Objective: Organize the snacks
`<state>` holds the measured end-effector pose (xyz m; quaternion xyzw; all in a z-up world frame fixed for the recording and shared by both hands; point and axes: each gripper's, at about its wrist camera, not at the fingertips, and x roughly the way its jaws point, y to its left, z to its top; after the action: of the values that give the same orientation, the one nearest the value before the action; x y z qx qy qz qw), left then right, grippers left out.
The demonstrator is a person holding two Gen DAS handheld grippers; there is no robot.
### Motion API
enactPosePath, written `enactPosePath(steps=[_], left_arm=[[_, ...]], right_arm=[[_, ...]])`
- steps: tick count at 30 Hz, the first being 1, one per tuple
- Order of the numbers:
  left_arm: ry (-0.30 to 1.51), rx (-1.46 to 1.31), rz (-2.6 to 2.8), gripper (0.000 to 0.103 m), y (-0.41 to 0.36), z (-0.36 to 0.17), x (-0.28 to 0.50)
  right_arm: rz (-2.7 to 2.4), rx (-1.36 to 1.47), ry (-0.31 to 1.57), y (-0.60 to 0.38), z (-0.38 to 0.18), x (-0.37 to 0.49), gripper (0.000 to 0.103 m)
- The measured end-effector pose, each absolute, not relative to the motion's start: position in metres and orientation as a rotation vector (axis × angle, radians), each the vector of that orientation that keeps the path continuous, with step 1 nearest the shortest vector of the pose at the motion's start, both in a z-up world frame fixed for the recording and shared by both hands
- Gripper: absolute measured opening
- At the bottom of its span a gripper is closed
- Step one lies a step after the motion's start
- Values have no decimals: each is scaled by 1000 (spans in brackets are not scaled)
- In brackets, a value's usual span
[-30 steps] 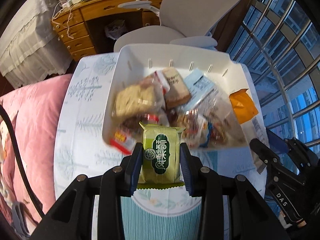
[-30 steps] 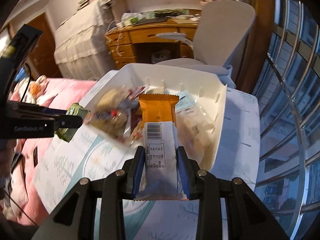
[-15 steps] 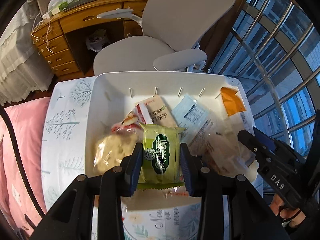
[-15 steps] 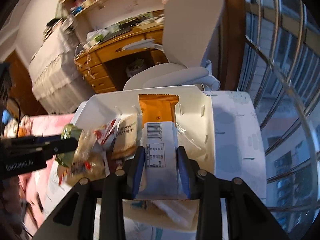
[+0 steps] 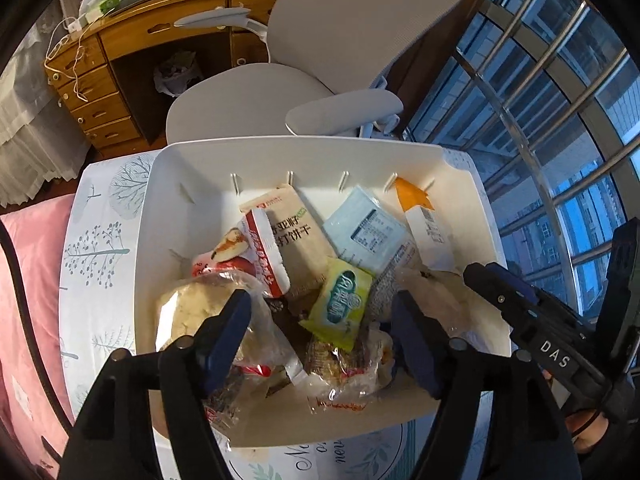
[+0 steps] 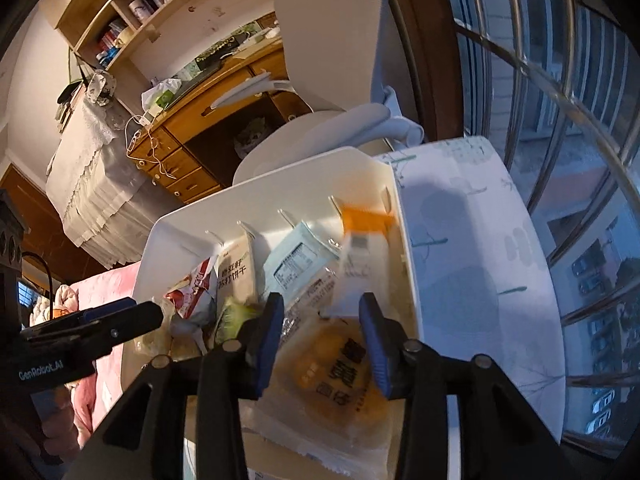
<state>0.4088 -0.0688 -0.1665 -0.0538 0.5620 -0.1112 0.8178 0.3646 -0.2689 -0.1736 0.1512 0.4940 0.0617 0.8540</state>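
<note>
Gripper reads "DAS"; other "GenRobot.AI".

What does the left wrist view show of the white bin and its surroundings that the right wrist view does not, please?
Only the left wrist view shows the green packet lying clear in the white bin between the opening left gripper jaws, and the pink bedding beside the table.

Only the right wrist view shows the bookshelf and the clear-wrapped round pastry under the opening right gripper.

Both show the orange-and-white packet, the pale blue packet, the desk and the grey chair.
</note>
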Motion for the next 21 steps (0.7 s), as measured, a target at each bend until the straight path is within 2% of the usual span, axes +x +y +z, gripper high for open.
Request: enactPosePath(steps=[7, 13, 15, 21], left_arm=[[1213, -108, -231, 79, -76, -163, 386], [1241, -110, -210, 82, -78, -166, 350], [1261, -123, -199, 82, -78, -169, 334], [1299, -142, -156, 82, -79, -172, 279]], right_arm=[[130, 338, 1061, -276, -169, 345, 53], [120, 358, 1066, -282, -160, 311, 67], [122, 358, 1077, -282, -159, 299, 73], [133, 356, 1132, -283, -159, 256, 83]])
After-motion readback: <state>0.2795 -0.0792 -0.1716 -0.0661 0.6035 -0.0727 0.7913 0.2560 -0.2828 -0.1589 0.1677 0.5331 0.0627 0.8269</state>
